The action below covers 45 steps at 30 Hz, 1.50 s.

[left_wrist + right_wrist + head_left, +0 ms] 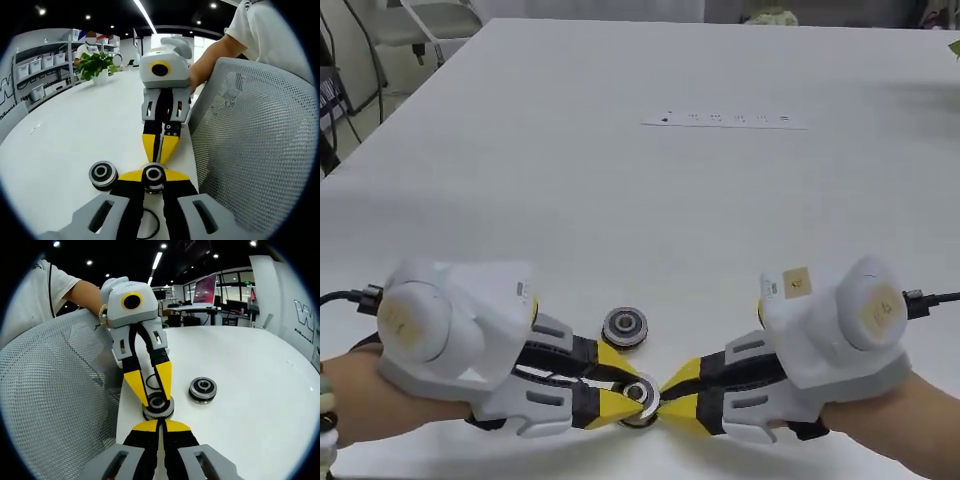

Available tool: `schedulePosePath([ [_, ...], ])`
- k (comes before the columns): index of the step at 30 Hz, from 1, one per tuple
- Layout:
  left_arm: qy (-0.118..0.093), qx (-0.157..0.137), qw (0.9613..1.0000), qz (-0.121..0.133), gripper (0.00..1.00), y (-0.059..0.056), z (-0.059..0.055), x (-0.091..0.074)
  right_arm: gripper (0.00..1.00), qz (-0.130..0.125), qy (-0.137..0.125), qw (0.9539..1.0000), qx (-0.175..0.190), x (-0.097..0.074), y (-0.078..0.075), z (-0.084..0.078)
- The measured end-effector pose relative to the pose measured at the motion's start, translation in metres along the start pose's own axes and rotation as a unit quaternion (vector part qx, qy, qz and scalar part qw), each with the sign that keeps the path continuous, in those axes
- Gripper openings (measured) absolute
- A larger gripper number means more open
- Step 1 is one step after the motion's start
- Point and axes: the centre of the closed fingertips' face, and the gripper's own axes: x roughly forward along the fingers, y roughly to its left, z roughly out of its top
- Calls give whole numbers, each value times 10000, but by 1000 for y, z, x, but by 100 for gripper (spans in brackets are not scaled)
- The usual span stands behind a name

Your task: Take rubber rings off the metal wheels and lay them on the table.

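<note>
A metal wheel (639, 392) (154, 176) (158, 405) sits near the table's front edge, and my left gripper (632, 397) (154, 175) is shut on it, one yellow jaw on each side. Facing it, my right gripper (666, 398) (160, 424) has its jaws together, with the tips against the wheel's rim. I cannot tell whether they pinch its rubber ring. A second wheel (625, 326) (103, 173) (202, 389), with its black ring on, stands free just beyond. A loose black rubber ring (145, 226) (153, 382) lies on the table under the left gripper.
The white table (620, 200) stretches far ahead. A flat strip with small marks (725, 121) lies at mid-table. A grey mesh chair back (250, 150) (55, 390) stands right at the near table edge. A potted plant (97, 65) sits far off.
</note>
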Motion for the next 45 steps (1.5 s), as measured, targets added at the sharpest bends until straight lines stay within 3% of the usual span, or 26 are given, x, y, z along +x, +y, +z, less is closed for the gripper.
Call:
schedulePosePath([
  [1,0,13,10000,14,8,0,0,0,0,192,-50,9998,102,1,8,1],
  [7,-12,9,10000,30,8,0,0,0,0,142,-26,9994,322,1,7,1],
  [11,-12,-15,10000,50,8,0,1,0,0,195,-148,9948,990,-1,5,2],
  [14,1,-73,9999,82,8,1,1,0,0,229,-416,9860,1600,-5,1,5],
  [16,-2,-65,9999,86,8,2,1,0,0,307,-559,9773,2020,-7,0,6],
  [19,-10,-50,10000,79,8,2,1,0,0,418,-750,9676,2373,-9,0,10],
  [20,-9,-51,10000,78,8,2,1,0,0,476,-891,9621,2533,-10,-1,15],
  [21,-8,-49,10000,81,8,2,1,0,0,525,-873,9586,2658,-11,0,15],
  [23,-6,-75,9999,81,8,1,2,1,0,496,-843,9615,2570,-10,0,13],
  [25,-2,-83,9999,73,8,1,2,1,0,537,-869,9585,2662,-10,1,15],
  [30,17,-120,9999,73,8,1,2,1,0,586,-887,9562,2729,-10,2,17],
  [38,44,-87,9999,63,8,1,2,1,0,656,-879,9578,2657,-10,6,22],
  [42,50,-65,9999,69,8,0,2,2,0,721,-908,9595,2568,-9,8,28],
  [44,49,-60,9999,81,8,0,2,3,0,822,-1108,9569,2557,-9,11,39],
  [45,48,-49,9999,97,8,1,3,3,0,815,-1091,9583,2514,-10,11,42],
])
